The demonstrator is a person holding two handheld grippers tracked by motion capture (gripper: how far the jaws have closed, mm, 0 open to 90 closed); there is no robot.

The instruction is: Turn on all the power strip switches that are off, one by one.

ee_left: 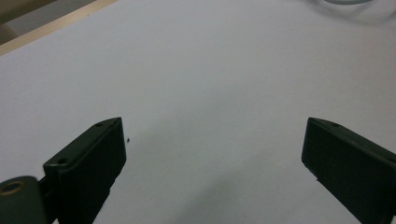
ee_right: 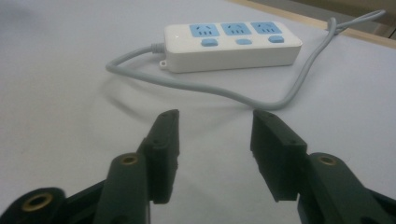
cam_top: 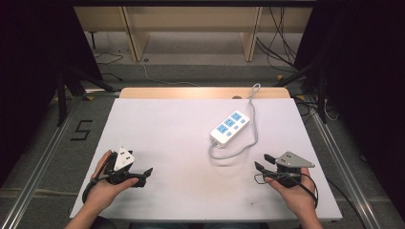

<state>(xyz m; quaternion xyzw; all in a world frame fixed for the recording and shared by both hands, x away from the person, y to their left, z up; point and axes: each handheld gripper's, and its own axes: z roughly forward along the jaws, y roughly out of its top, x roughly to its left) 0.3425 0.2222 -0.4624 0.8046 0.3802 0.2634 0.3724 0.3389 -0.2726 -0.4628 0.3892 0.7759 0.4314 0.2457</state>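
Right of centre on the white surface (cam_top: 157, 143), a power strip (cam_top: 230, 127) lies flat, long axis running 1 to 7 o'clock, its cord (cam_top: 254, 125) leaving the 7 o'clock end. Left tool (cam_top: 147, 173) and right tool (cam_top: 263, 161) rest near the front edge, jaws apart, empty.

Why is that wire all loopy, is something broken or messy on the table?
Nothing looks broken or spilled. The power strip lies flat but slanted on the table. Its grey cord curls round it and runs off the far edge. Both grippers, left and right, are open and hold nothing.
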